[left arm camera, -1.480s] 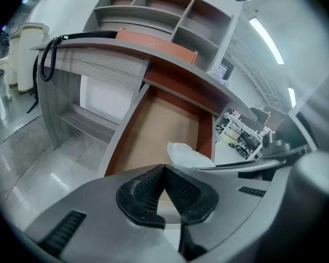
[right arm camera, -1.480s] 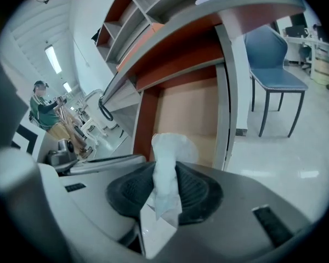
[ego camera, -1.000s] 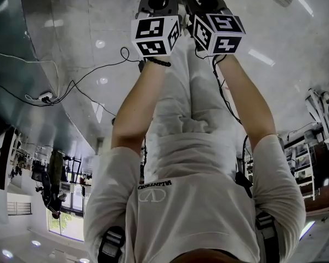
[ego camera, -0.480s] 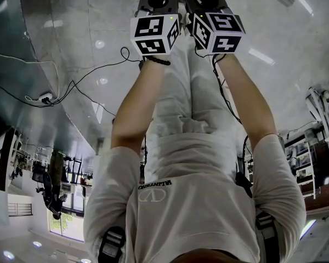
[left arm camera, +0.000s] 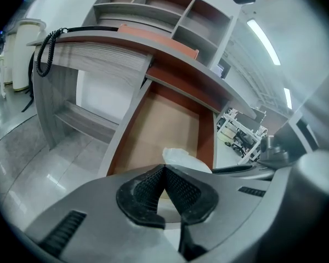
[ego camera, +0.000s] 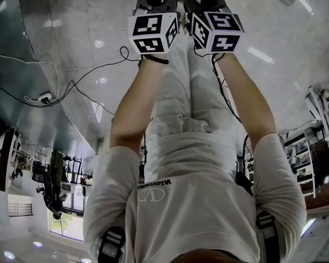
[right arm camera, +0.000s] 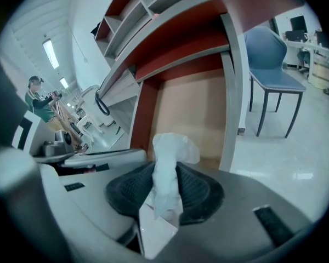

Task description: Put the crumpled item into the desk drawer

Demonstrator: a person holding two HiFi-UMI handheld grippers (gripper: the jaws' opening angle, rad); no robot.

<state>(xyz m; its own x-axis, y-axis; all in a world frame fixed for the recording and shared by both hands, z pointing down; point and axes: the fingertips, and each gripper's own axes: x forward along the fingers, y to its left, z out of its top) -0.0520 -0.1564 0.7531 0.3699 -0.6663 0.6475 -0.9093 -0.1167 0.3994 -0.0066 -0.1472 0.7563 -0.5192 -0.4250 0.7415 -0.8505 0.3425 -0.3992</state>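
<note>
Loosening comes first, nearest to us: the right gripper (right arm camera: 165, 174) has just been opening its jaws. The crumpled item (right arm camera: 172, 147), a white wad, stands between the pads, which touch it on both sides, so we judge the release begun but not finished. The wad hangs over the near end of the open desk drawer (right arm camera: 192, 119), not yet in it. Our left gripper (left arm camera: 163, 169) has its jaws together on nothing. Counting outward, we find two grippers, one crumpled item, one open drawer under one worktop (right arm camera: 208, 10), one chair (right arm camera: 274, 75) at the right of the frame, and one person (right arm camera: 38, 100) far off at the left.
</note>
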